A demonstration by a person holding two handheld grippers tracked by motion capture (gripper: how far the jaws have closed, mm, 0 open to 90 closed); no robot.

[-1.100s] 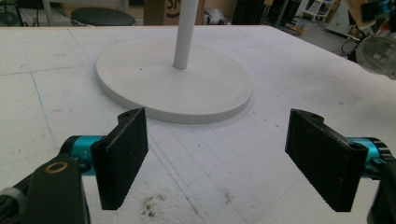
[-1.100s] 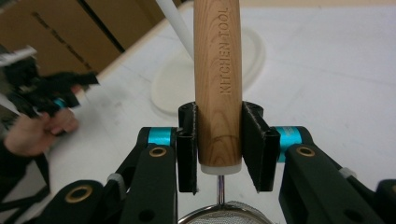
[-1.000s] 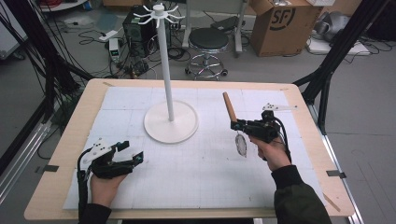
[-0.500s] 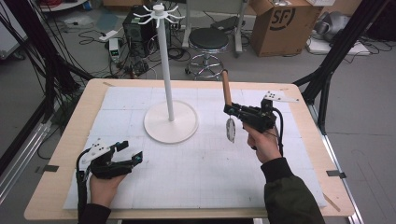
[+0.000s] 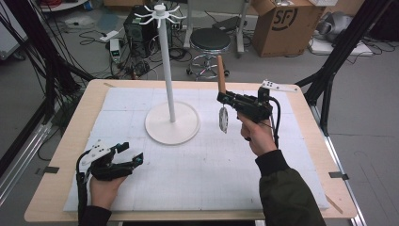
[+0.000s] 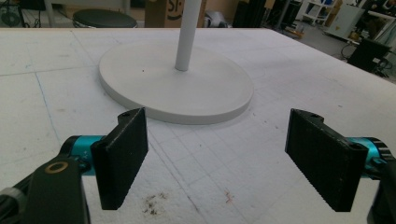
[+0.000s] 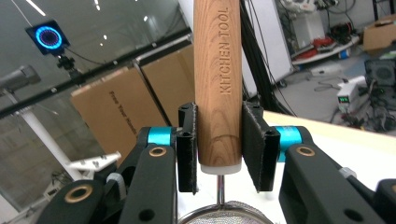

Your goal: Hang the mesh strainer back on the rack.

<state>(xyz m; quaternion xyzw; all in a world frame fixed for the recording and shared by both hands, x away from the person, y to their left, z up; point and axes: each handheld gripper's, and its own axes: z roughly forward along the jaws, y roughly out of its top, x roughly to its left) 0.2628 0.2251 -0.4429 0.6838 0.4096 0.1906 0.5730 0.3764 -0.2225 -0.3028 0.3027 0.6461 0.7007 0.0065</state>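
One wooden-handled strainer (image 5: 220,80) is clamped in the right gripper (image 5: 225,99), the pads pressed on the lower end of its handle, which is stamped KITCHEN TOOL in the right gripper view (image 7: 219,84); the mesh head (image 5: 224,119) hangs just below the gripper and the handle stands upright above it. Compared with a second ago, the strainer has been lifted clear of the bench (image 5: 56,188) and carried higher and a little toward the white hanging stand (image 5: 165,70), which is still well apart to the gripper's left. This suggests the utensil is being brought up to the hooks (image 5: 160,9) at the stand's top. The left gripper (image 5: 129,153) is rested on the bench, unmoved, its jaws wide with nothing between them, facing the stand's round base (image 6: 177,88).
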